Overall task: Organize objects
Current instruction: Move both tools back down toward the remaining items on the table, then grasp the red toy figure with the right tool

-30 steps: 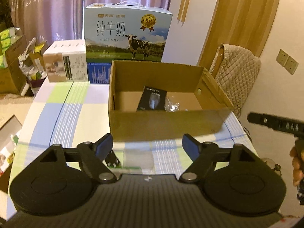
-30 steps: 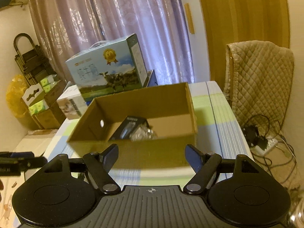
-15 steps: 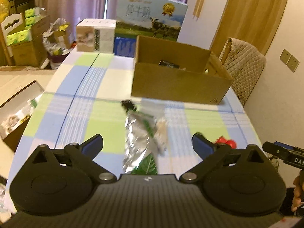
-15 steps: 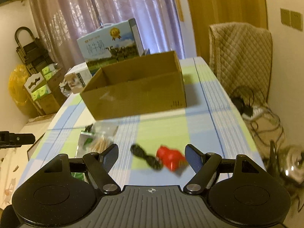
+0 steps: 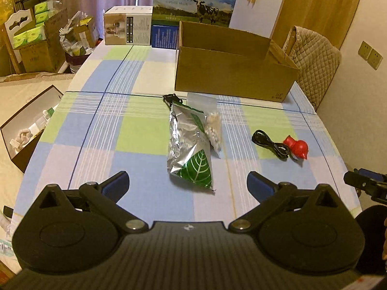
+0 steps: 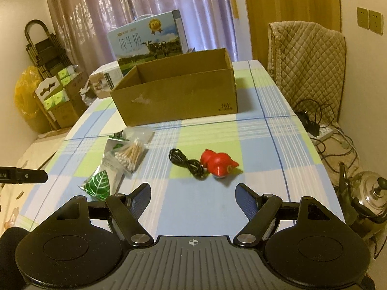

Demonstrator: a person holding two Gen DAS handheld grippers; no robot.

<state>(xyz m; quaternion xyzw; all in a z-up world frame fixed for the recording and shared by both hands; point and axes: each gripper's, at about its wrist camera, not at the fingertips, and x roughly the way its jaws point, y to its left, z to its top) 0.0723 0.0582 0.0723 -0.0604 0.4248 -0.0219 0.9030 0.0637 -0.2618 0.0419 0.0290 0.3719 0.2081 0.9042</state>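
Observation:
An open cardboard box (image 5: 232, 77) (image 6: 179, 96) stands at the far side of the checked tablecloth. In front of it lie a silver pouch with a green leaf (image 5: 188, 145) (image 6: 99, 186), a clear bag of cotton swabs (image 5: 214, 130) (image 6: 130, 153), a small black clip (image 5: 170, 97), a coiled black cable (image 5: 269, 143) (image 6: 186, 162) and a red bird-shaped toy (image 5: 296, 147) (image 6: 219, 163). My left gripper (image 5: 187, 184) is open, just short of the pouch. My right gripper (image 6: 193, 192) is open, just short of the cable and toy. Both hold nothing.
A milk carton case (image 5: 196, 0) and a white product box (image 5: 128, 30) stand behind the cardboard box. A quilted chair back (image 6: 307, 60) is at the right. Floor clutter includes cables (image 6: 321, 130), a metal kettle (image 6: 367, 193) and an open dark box (image 5: 29, 125).
Both grippers have pulled back from above the cardboard box toward the near table edge. The pouch, swabs, cable and toy have come into view.

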